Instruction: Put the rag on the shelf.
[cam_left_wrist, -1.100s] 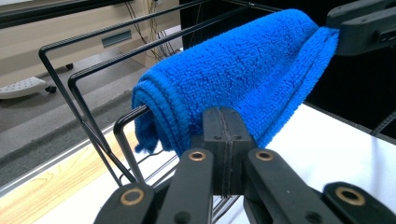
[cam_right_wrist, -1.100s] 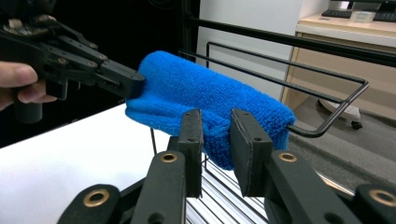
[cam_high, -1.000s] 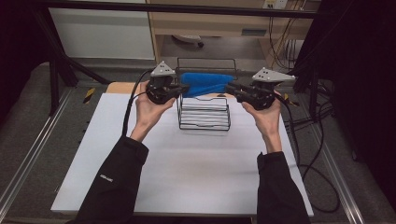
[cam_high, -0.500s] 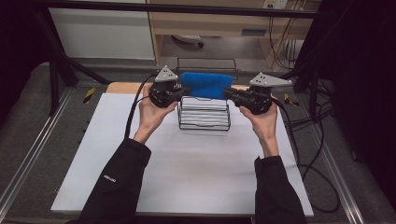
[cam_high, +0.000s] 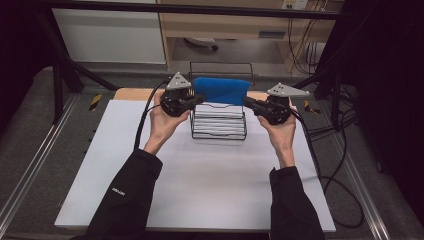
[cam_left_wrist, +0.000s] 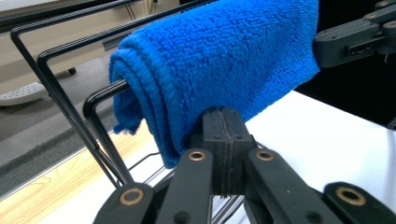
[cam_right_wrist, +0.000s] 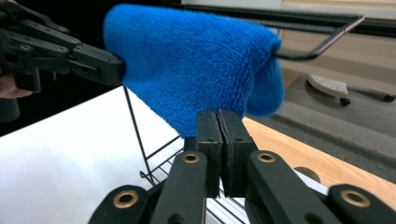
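Blue towel (cam_high: 221, 90) (folded, terry) draped over the top bar of the black wire rack (cam_high: 218, 131) at the table's (cam_high: 200, 190) far edge. Left gripper (cam_high: 199, 100) and right gripper (cam_high: 248, 103) each pinch one lower corner, jaws closed; the cloth between the pads is apparently thin.

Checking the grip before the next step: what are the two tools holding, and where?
Both hold the blue towel by its lower edge: left tool at one end, right tool at the other.

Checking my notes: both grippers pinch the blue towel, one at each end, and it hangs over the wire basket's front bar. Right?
Not quite: the towel hangs over the basket's rear, taller bar, as the high view shows. The rest holds: the left gripper and right gripper each pinch one end of it.
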